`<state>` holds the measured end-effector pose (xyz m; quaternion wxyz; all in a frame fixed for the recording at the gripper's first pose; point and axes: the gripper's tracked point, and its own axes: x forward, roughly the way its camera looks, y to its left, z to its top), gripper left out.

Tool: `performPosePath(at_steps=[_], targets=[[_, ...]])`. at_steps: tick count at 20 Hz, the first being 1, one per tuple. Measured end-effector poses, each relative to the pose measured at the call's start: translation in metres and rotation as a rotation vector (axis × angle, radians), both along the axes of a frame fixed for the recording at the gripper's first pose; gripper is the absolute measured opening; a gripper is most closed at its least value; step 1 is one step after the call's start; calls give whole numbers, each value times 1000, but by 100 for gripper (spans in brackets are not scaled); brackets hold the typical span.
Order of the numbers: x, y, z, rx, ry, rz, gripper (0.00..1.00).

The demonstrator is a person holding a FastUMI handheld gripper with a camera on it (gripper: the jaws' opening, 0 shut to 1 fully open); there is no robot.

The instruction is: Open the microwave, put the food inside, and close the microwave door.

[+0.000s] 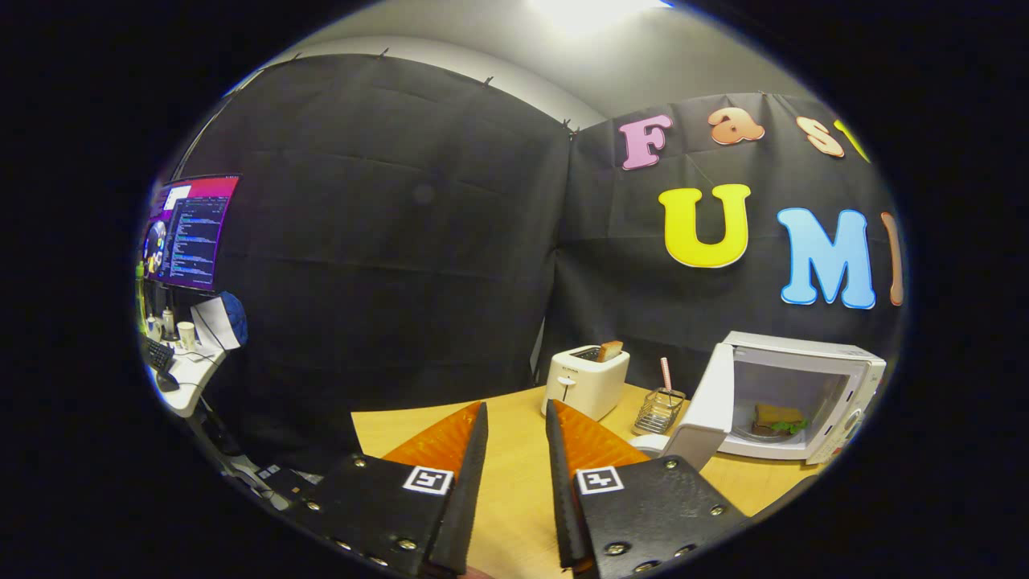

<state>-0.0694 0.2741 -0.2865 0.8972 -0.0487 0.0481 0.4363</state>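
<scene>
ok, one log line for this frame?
gripper: open, empty | microwave door: open | sandwich: inside | next: close door

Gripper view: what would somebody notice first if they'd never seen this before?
Probably the white microwave, off to the right beyond the tongs, with its door swung open and a sandwich already inside. Next, the white toaster just ahead of the open, empty tongs, a slice of toast poking up.
</scene>
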Motion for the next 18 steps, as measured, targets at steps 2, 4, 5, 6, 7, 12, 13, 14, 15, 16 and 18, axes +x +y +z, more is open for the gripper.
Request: performPosePath(at_steps=[2, 4, 5, 6, 7, 12, 13, 14, 15, 16, 18], targets=[[-4, 13, -22, -24, 33, 33, 41], [10, 11, -41, -54, 39, -15, 15], [22, 3, -45, -56, 28, -69, 14], [20, -2, -48, -49, 37, -75, 2], [27, -5, -54, -48, 46, -105, 2], [37, -28, -66, -16, 113, -171, 1], [38, -33, -65, -16, 107, -181, 1], [40, -39, -65, -16, 97, -193, 1], [41, -46, -63, -13, 87, -206, 1], [42, -53, -63, -9, 79, -223, 1], [48, -71, -58, -11, 52, -263, 1]])
